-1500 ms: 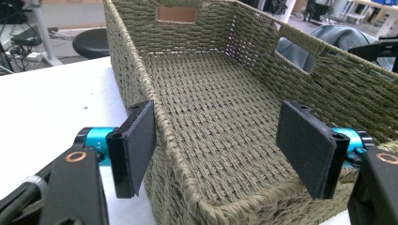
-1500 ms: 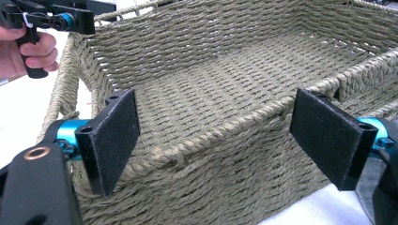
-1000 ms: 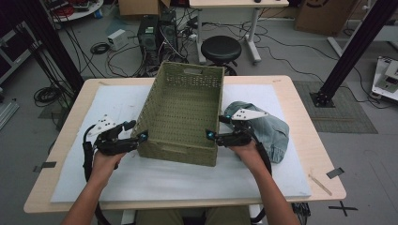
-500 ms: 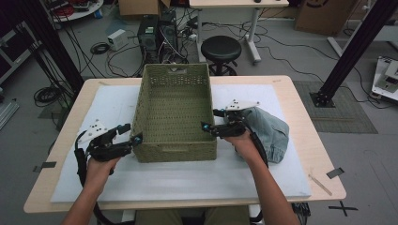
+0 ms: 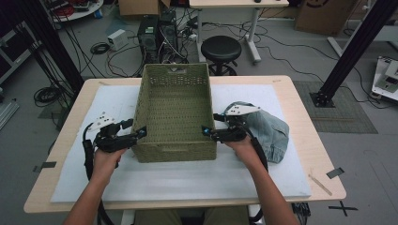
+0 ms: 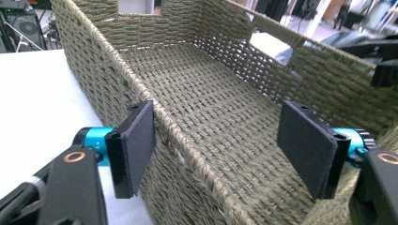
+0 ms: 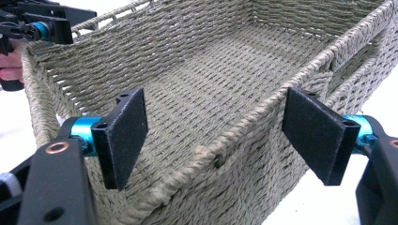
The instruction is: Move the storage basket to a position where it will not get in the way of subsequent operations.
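Black foam-faced pads on the left gripper point(image 5: 141, 133) stand wide apart, straddling the left long wall of the woven basket point(image 5: 174, 112): seen in the left gripper view, one pad point(image 6: 136, 145) sits just outside the wall and the other point(image 6: 307, 145) hangs over the basket's floor, neither pressing on the weave. The right gripper point(image 5: 205, 130) mirrors this on the opposite wall; in the right gripper view its pads point(image 7: 124, 136) flank the braided rim with clear gaps on both sides, and its jaws have just been closing a little without taking hold. So both tools are open and hold nothing.

Placing one gripper on each long side, near the front end, looks like a way to steady or shift the basket evenly with two hands, since a single grip would let it swing.

Outward from the tools, the basket stands upright and empty in the middle of the white mat point(image 5: 187, 173) on the wooden table point(image 5: 300, 93). A crumpled denim garment point(image 5: 270, 133) lies just right of the right gripper, probably meant to go into the basket.
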`<state>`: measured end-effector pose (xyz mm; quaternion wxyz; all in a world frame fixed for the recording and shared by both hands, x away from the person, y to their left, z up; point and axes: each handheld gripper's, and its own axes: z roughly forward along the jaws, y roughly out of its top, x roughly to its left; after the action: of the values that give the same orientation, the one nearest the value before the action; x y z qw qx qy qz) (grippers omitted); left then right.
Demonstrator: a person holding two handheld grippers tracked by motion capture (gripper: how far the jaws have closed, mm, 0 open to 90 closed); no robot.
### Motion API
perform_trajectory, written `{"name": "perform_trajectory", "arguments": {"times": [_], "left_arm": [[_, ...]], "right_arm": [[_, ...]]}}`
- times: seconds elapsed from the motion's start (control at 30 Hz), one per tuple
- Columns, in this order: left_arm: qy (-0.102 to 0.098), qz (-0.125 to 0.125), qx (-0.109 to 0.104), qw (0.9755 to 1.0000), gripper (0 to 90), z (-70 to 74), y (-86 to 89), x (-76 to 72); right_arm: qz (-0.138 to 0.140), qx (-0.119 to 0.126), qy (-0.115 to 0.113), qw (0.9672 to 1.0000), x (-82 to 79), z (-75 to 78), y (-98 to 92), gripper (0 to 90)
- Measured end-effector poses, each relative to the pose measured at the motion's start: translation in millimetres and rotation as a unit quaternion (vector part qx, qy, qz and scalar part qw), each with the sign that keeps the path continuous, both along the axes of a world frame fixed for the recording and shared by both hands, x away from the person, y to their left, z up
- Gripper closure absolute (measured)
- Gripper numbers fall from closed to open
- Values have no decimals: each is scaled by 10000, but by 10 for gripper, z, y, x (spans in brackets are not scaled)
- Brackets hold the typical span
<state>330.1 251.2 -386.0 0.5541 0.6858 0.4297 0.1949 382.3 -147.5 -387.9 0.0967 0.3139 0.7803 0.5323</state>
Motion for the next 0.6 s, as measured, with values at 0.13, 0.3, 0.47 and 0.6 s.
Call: {"name": "perform_trajectory", "arguments": {"times": [0.13,0.3,0.47,0.6], "left_arm": [[-44,180,187,9997,293,18,-50,-68],[-54,327,205,9992,293,17,-48,-133],[-57,282,199,9994,293,17,3,-161],[-37,354,35,9994,291,66,90,-85]], "right_arm": [[2,-45,-52,10000,42,0,37,220],[3,-11,-45,10000,141,-8,114,219],[98,26,-28,9999,190,-8,137,220],[104,39,58,9999,173,-11,117,221]]}}
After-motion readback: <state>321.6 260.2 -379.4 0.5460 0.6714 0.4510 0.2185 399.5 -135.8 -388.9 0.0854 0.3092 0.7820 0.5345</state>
